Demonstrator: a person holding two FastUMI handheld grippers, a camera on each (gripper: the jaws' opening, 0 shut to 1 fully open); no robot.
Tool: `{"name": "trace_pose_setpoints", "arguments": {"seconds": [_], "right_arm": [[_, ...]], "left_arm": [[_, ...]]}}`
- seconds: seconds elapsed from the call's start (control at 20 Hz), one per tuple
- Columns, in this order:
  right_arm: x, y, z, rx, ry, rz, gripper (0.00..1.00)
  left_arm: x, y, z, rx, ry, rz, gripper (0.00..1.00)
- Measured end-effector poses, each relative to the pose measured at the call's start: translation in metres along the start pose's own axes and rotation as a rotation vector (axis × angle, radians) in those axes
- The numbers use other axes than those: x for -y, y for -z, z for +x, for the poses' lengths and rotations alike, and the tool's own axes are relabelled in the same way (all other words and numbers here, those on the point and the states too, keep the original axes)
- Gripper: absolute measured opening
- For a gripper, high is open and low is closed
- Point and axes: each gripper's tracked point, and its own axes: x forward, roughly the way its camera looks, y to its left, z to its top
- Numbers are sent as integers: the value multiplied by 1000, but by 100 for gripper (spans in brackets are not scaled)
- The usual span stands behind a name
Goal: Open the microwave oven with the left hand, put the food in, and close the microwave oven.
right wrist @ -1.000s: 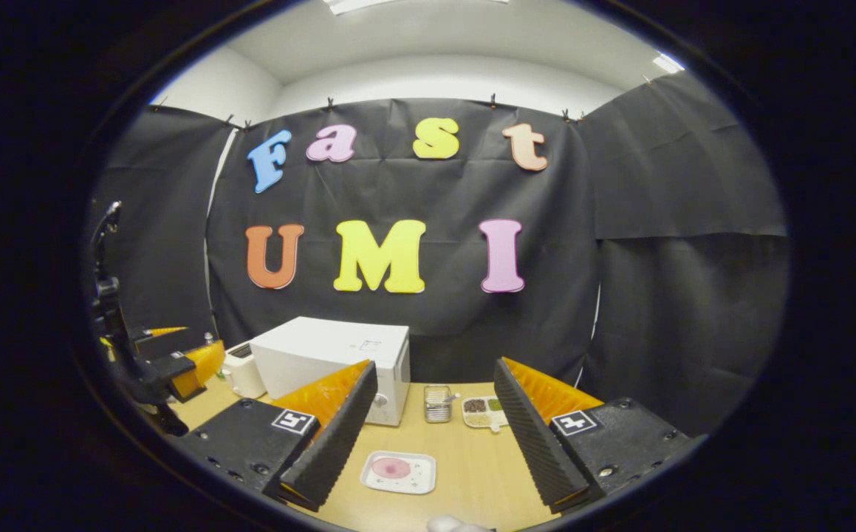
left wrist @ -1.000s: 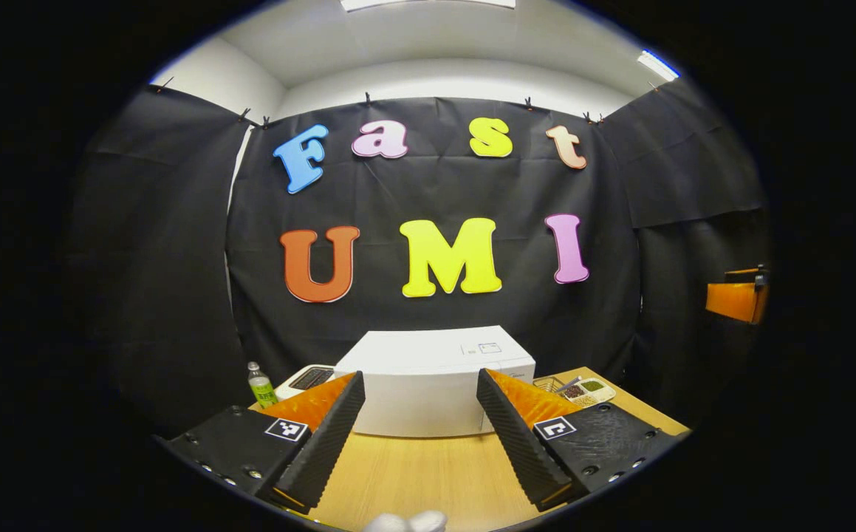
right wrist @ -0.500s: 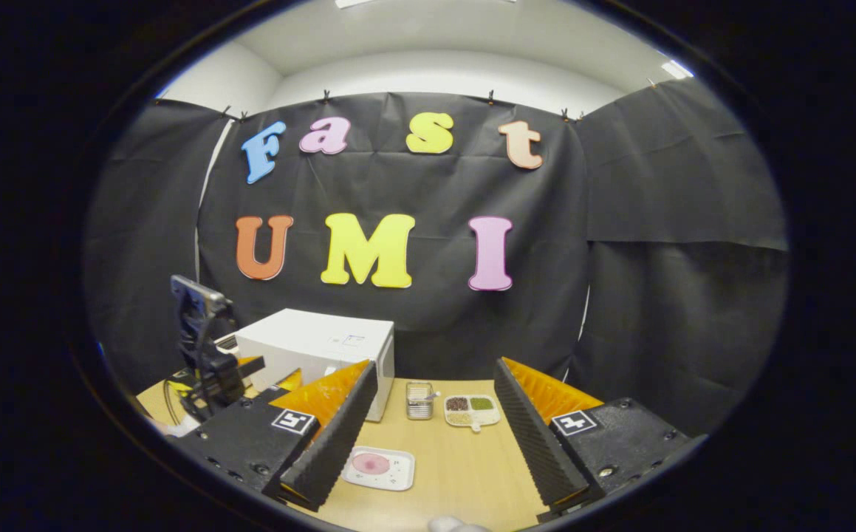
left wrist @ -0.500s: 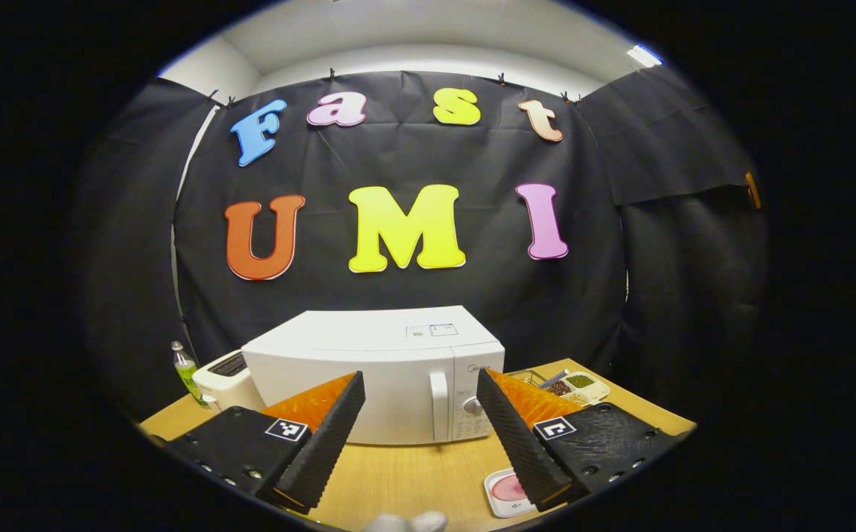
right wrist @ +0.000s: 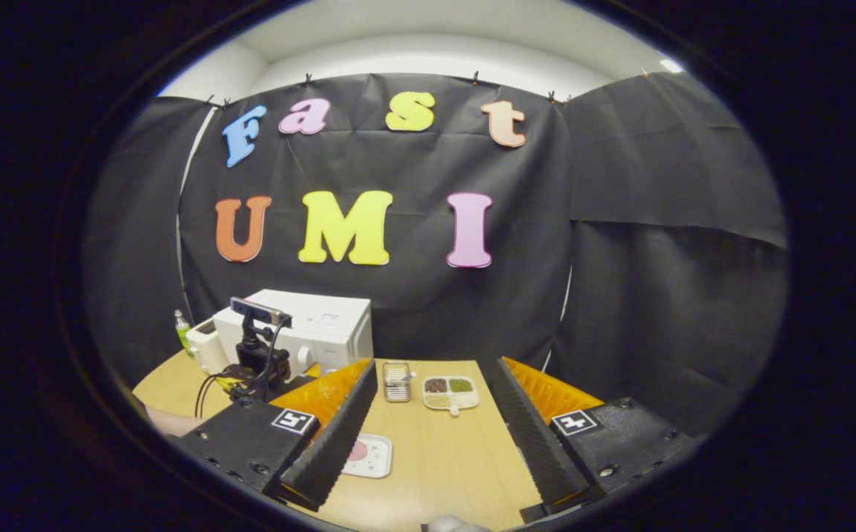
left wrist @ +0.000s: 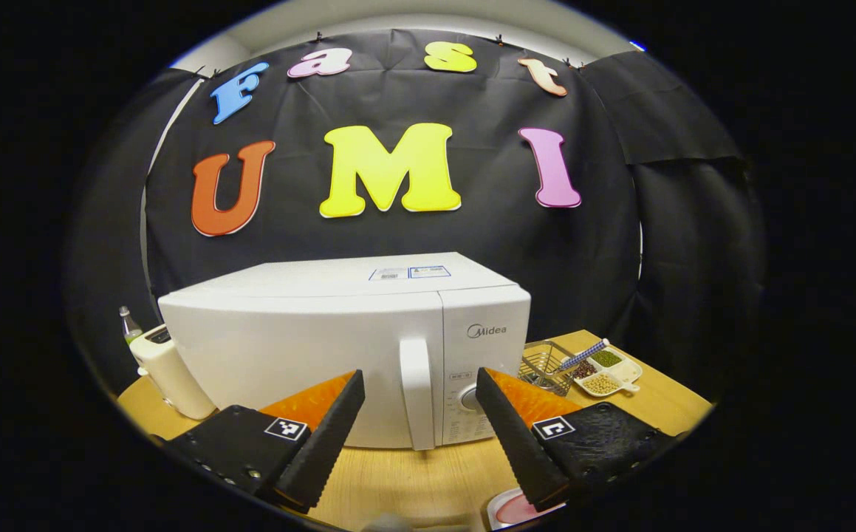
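Looming far larger than a second ago in the left gripper view, the white box-shaped microwave oven now takes up the middle of the picture, where before it was a small box far back on the light wooden table; the left gripper has come close to its front. Its jaws stand wide apart and grasp nothing, with the oven's white upright door handle seen in the gap between the fingers, apart from both. The oven's door is closed, its front plain white, with a round knob and a control panel to the right of the handle. Its long axis runs across the table from side to side, and its front faces the left gripper. A white toaster stands just beside its left end with a clear bottle behind that, and a wire basket and a white divided dish of beans lie near its right end. The white rectangular plate with pink food lies on the table near the left gripper's right finger. In the right gripper view the right gripper hangs well back from the oven, its jaws likewise spread and empty, with the plate of food just beside its left finger and the left gripper's body now in front of the oven, nearer to it than a second ago.
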Motion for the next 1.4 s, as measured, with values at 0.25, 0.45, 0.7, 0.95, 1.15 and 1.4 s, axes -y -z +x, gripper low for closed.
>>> {"name": "trace_pose_setpoints", "arguments": {"seconds": [0.25,0.45,0.7,0.95,1.15,1.4], "right_arm": [[5,5,6,-18,4,-17,96],[4,13,11,-35,2,12,96],[8,20,4,-49,20,13,100],[3,13,-5,-30,20,14,100],[-4,12,-8,-23,12,11,96],[-6,14,-10,-27,12,6,100]], "left_arm": [[5,22,24,-57,24,-74,84],[-2,30,31,-68,-15,-41,42],[-3,30,26,-66,-15,-18,18],[-2,36,24,-85,15,-23,12],[-2,37,24,-90,28,-25,12],[-3,40,8,-87,38,-49,12]]}}
